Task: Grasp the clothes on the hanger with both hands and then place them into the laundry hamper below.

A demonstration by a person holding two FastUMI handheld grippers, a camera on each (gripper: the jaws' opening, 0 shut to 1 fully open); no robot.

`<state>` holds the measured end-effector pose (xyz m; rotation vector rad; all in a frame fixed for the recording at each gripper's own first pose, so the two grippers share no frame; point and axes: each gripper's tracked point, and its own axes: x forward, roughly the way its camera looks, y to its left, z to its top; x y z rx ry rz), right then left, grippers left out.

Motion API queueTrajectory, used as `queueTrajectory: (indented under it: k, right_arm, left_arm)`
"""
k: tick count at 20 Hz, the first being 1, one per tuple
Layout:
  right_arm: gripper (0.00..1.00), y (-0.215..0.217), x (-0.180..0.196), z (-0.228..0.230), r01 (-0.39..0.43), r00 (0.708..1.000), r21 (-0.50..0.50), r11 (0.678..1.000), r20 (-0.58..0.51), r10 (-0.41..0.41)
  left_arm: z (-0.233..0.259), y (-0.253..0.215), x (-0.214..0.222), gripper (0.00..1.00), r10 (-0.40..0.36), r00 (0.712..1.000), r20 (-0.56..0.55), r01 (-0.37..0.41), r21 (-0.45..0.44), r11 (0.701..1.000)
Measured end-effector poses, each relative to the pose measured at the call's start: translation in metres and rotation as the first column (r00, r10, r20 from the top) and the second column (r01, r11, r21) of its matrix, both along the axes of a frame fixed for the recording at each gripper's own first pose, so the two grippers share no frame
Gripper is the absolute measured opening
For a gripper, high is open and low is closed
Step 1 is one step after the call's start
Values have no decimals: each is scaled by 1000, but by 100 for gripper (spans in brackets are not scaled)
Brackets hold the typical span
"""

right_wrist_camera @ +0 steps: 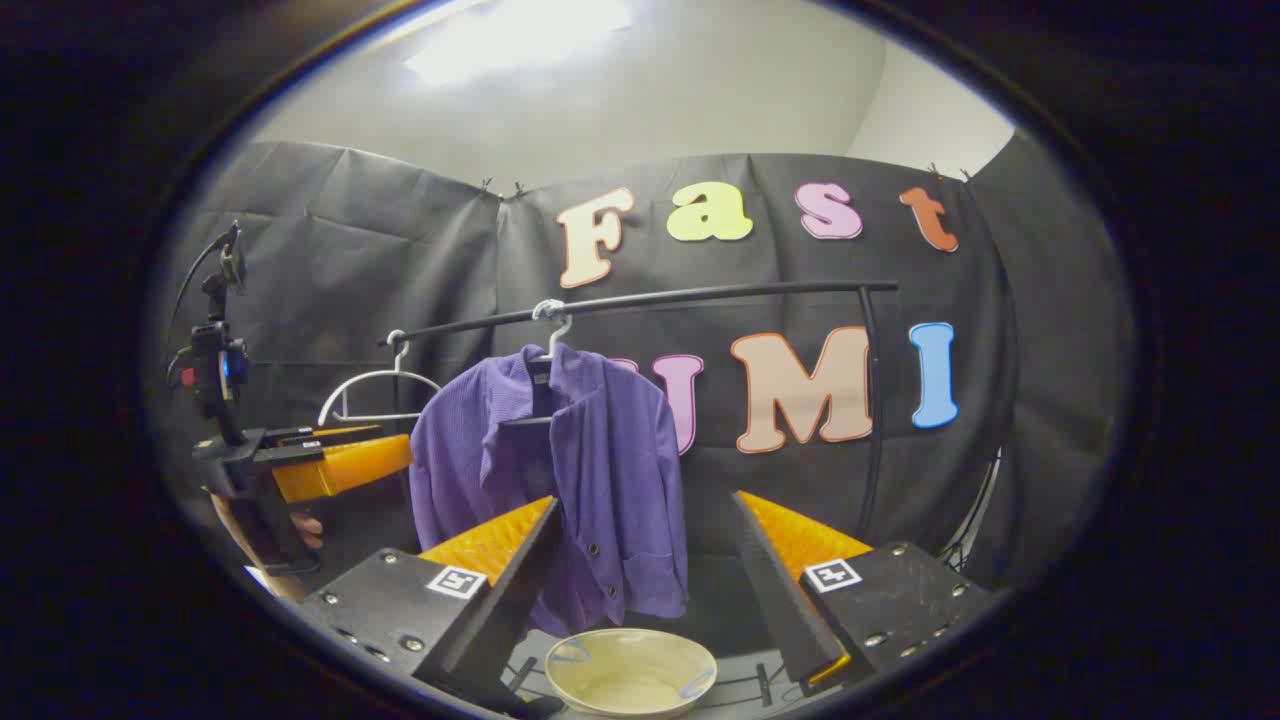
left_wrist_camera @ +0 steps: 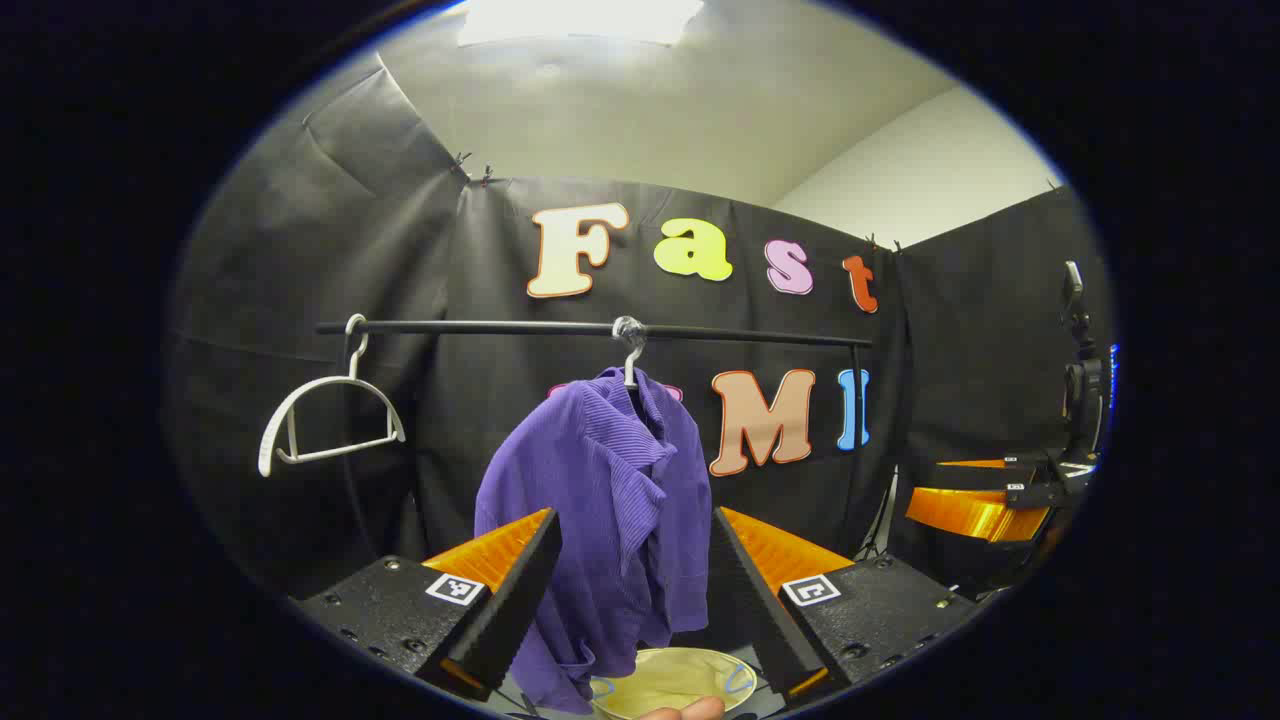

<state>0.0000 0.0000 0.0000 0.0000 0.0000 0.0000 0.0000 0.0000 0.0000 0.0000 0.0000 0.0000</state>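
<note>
On the rail (right_wrist_camera: 640, 298) at the back of the booth, a purple shirt (right_wrist_camera: 560, 480) hangs from a white hanger (right_wrist_camera: 548, 330), drooping unevenly, one side bunched lower. A second white hanger (left_wrist_camera: 330, 420) hangs bare further along the same rail.

Left gripper (left_wrist_camera: 630, 590): fingers spread wide, holding nothing. The shirt sits in line between them in the left gripper view, but I can't tell whether they've reached the fabric or are short of it. Right gripper (right_wrist_camera: 640, 580): fingers also wide apart, empty, apparently short of the shirt, its lower hem framed between them. The left gripper also shows off to the side in the right gripper view, with a hand (right_wrist_camera: 300, 525) around its grip.

Handling call: ribbed, soft fabric, light, no stiffness. It'll sag and fold wherever it's pinched, and a thin pinch may slide out. Buttons along the front placket are hard spots; avoid clamping on those. Best hold is probably one gripper on each shoulder or upper sleeve, near the hanger, taking a thick fold so it lifts off the hook side cleanly. Grabbing low risks dragging the hanger along.

Laundry hamper (right_wrist_camera: 630, 670): pale, round, open top, directly below the shirt. What shows of the inside looks empty; the bottom isn't fully visible. Blue handles at the rim.
</note>
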Motion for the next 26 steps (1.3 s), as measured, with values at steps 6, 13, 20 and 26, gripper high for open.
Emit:
queueTrajectory:
  k: [6,13,20,26]
  right_arm:
    - [100,1,19,9,-44,999,76,996,28,42]
    - [100,-7,45,11,-126,989,-31,992,70,128]
    - [99,13,98,-1,-108,991,-45,993,78,111]
    - [100,40,168,-42,-208,977,33,978,-49,209]
  left_arm:
    - [-13,-6,12,93,27,999,-30,-26,33,999]
    - [-6,16,23,87,133,991,14,-134,39,990]
    - [-32,9,48,87,96,995,-40,-95,29,995]
    - [-56,22,87,93,112,991,-80,-112,-2,994]
